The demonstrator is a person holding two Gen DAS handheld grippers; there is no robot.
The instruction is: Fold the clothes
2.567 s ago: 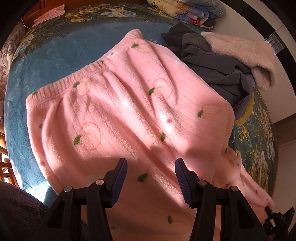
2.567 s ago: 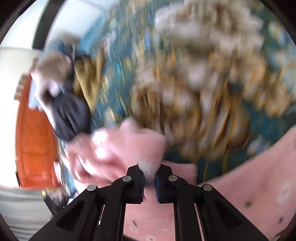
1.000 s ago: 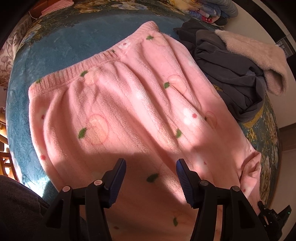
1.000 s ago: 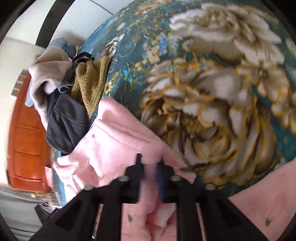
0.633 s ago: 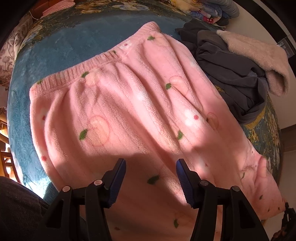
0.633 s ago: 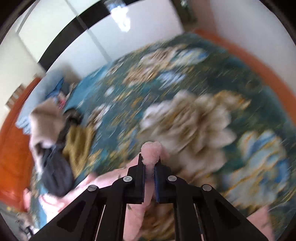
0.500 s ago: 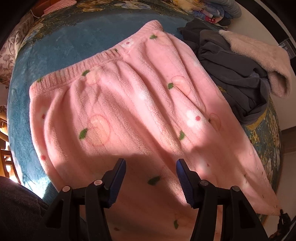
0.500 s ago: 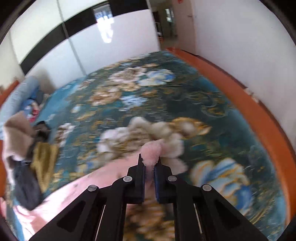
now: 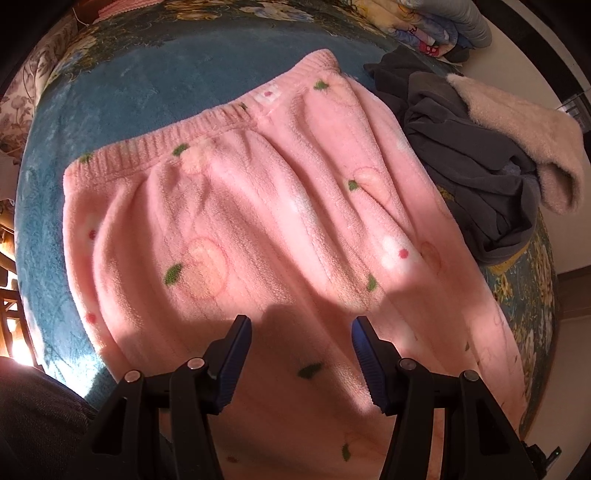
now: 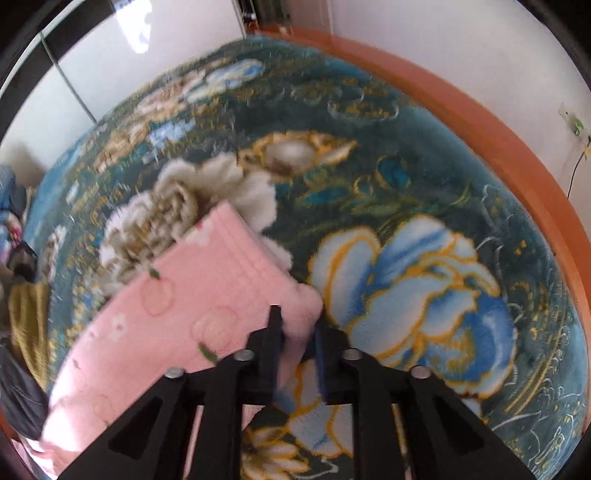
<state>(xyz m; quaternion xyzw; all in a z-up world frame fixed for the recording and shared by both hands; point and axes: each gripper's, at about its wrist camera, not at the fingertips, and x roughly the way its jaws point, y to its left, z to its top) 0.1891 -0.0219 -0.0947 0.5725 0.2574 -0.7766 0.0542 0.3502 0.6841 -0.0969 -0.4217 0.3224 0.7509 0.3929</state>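
Observation:
Pink fleece trousers (image 9: 258, 206) with a fruit print lie spread on the blue floral blanket (image 9: 122, 85), ribbed waistband at the far side. My left gripper (image 9: 301, 323) hovers open just above the trousers' middle, nothing between its fingers. In the right wrist view one trouser leg (image 10: 207, 302) lies stretched out flat on the blanket (image 10: 424, 206), its hem pointing away. My right gripper (image 10: 297, 319) is shut on the near corner of that hem, and pink fleece shows between its narrow jaws.
A heap of dark grey clothes (image 9: 476, 173) with a beige fleece piece (image 9: 524, 140) lies right of the trousers. Folded bedding (image 9: 424, 22) is stacked behind. A mustard garment (image 10: 26, 317) lies far left. An orange bed frame (image 10: 480, 122) and white wall bound the blanket.
My right gripper has carried the leg's hem outward over the blanket and lowered it, so the bunched leg now lies straight and flat. The left gripper has stayed open above the trousers.

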